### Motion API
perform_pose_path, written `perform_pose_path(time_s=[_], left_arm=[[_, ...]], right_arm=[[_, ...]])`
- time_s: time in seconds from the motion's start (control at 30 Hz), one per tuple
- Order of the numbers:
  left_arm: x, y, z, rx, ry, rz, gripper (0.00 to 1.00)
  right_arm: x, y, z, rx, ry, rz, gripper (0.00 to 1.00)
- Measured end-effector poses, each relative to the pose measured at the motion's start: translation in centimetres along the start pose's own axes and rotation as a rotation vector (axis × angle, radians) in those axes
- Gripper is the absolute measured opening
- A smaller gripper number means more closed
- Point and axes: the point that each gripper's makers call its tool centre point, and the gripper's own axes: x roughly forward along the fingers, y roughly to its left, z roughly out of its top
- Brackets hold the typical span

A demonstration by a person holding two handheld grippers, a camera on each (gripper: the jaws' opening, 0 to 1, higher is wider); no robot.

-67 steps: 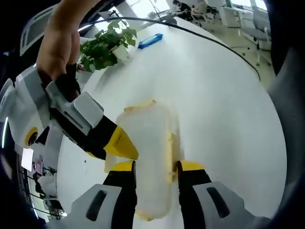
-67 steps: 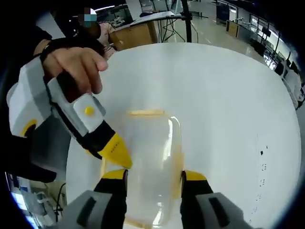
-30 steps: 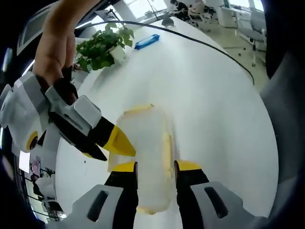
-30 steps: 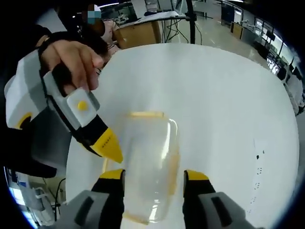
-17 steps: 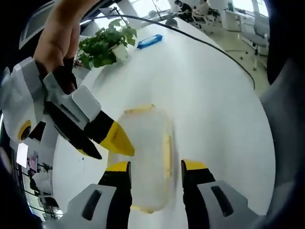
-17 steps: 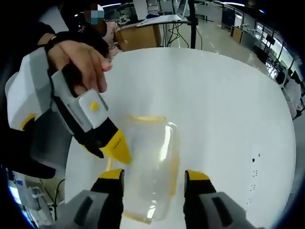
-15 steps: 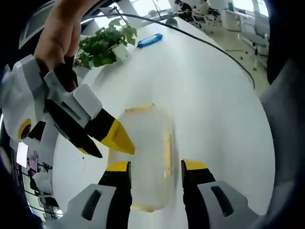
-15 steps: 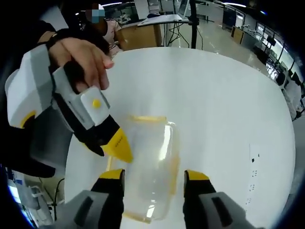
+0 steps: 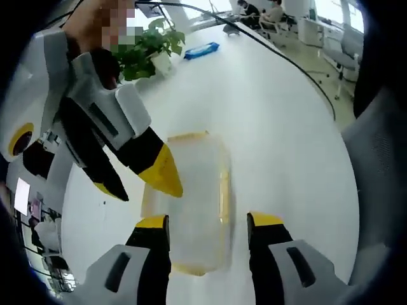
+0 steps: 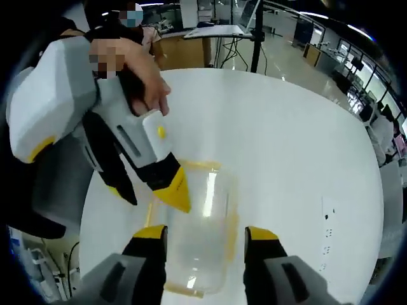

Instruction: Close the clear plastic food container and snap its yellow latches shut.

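Note:
The clear plastic container (image 9: 191,203) lies on the white round table (image 9: 280,127) with its lid down. Yellow latches (image 9: 224,190) lie flat along its edges. My left gripper (image 9: 206,222) hangs above it, open, and the box shows between its two yellow-tipped jaws. The right gripper (image 9: 137,184), held by a hand, reaches in from the left with its fingers spread over the container's left edge. In the right gripper view the container (image 10: 197,241) lies under my open right gripper (image 10: 205,233), and the left gripper (image 10: 149,190) points at its upper left corner.
A potted plant (image 9: 149,51) and a blue object (image 9: 201,51) stand at the table's far side. A black cable (image 9: 286,63) runs along the rim. A grey chair (image 9: 375,165) is at the right. Desks (image 10: 191,38) stand behind the table.
Both grippers have drawn back from the container, which looks smaller now. Each view's jaws stand a little wider apart. The other gripper looms larger in both views.

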Motion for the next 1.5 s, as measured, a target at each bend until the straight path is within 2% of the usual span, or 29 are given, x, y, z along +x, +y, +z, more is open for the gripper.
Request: perform_pose_path(time_s=[0.13,0.23,0.33,0.4,0.5,0.77,0.83,0.93,1.0,1.03,1.1,1.23,1.5], left_arm=[[-0.6,1.0,0.8,-0.075,-0.033,-0.021,0.43],[-0.9,1.7,0.9,-0.143,-0.035,-0.031,0.44],[-1.0,2.4,0.7,-0.145,-0.018,-0.039,0.45],[-1.1,2.9,0.5,-0.118,-0.002,-0.033,0.44],[-0.7,3.6,0.2,-0.153,-0.005,-0.041,0.45],[-0.5,4.6,-0.4,-0.222,-0.009,-0.049,0.44],[-0.6,4.6,-0.5,-0.229,-0.007,-0.047,0.45],[-0.7,4.8,-0.7,-0.231,0.003,-0.043,0.45],[-0.8,5.0,-0.8,-0.234,0.004,-0.028,0.44],[-0.8,5.1,-0.9,-0.236,0.005,-0.021,0.41],[-1.0,5.3,-0.9,-0.264,0.006,-0.007,0.38],[-0.8,5.2,-1.0,-0.305,0.008,-0.002,0.46],[-1.0,6.1,-1.6,-0.421,0.031,0.083,0.44]], right_arm=[[-0.2,1.0,0.1,0.011,-0.023,-0.016,0.47],[-0.4,1.7,-0.3,0.019,-0.019,-0.038,0.47],[-1.0,1.7,-0.3,0.019,-0.032,-0.084,0.46],[-1.4,1.7,-0.1,0.033,-0.054,-0.111,0.46],[-1.6,2.1,-0.5,0.047,-0.05,-0.136,0.46],[-0.9,3.3,-0.9,0.095,-0.066,-0.184,0.45],[-0.6,3.3,-0.9,0.113,-0.074,-0.176,0.45],[-0.5,3.1,-1.2,0.106,-0.044,-0.178,0.46],[-0.7,2.8,-0.9,0.137,-0.062,-0.183,0.46],[-0.7,2.8,-0.9,0.181,-0.069,-0.179,0.45],[-0.8,2.7,-0.9,0.179,-0.069,-0.192,0.43],[-0.6,2.4,-1.0,0.222,-0.081,-0.215,0.44],[-1.9,0.1,-1.8,0.443,-0.157,-0.38,0.43]])
